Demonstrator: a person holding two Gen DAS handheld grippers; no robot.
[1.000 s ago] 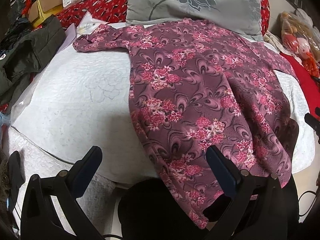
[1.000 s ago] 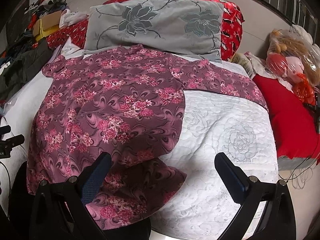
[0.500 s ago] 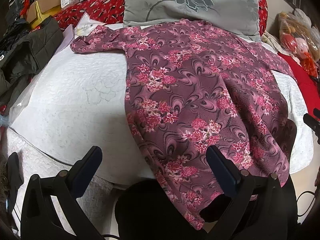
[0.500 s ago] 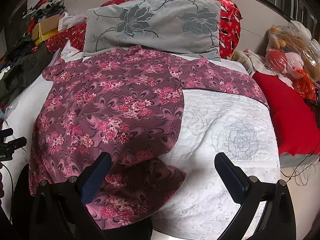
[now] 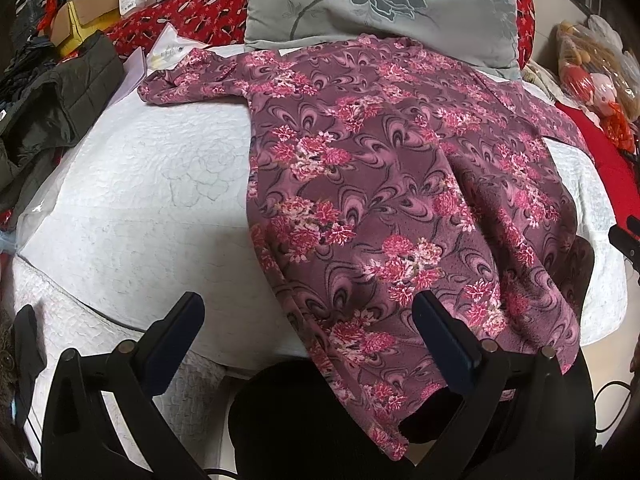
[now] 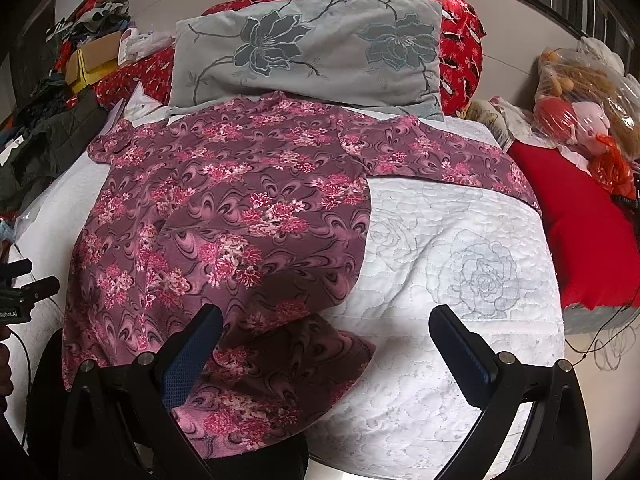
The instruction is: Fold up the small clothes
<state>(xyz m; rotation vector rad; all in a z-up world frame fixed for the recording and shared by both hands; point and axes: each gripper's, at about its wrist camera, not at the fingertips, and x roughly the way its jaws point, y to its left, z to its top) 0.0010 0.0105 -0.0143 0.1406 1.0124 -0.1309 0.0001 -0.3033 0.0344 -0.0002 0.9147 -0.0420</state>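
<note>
A mauve long-sleeved top with pink flowers (image 5: 392,184) lies spread on a white quilted bed (image 5: 132,200), sleeves out to both sides and its hem hanging over the near edge. In the right wrist view the top (image 6: 224,216) covers the bed's left half, with its lower right corner turned up. My left gripper (image 5: 308,328) is open and empty above the hem's left part. My right gripper (image 6: 324,344) is open and empty over the hem's right corner, its left finger (image 6: 192,356) above the cloth.
A grey flowered pillow (image 6: 312,52) and red bedding (image 6: 460,48) lie at the head of the bed. A red cushion (image 6: 576,236) and bagged toys (image 6: 584,108) are on the right. Dark clothes (image 5: 52,108) and boxes (image 5: 88,20) are piled on the left.
Both grippers have drifted slightly; the left view has shifted a little so the top sits further left in frame. The top and both jaws are unchanged.
</note>
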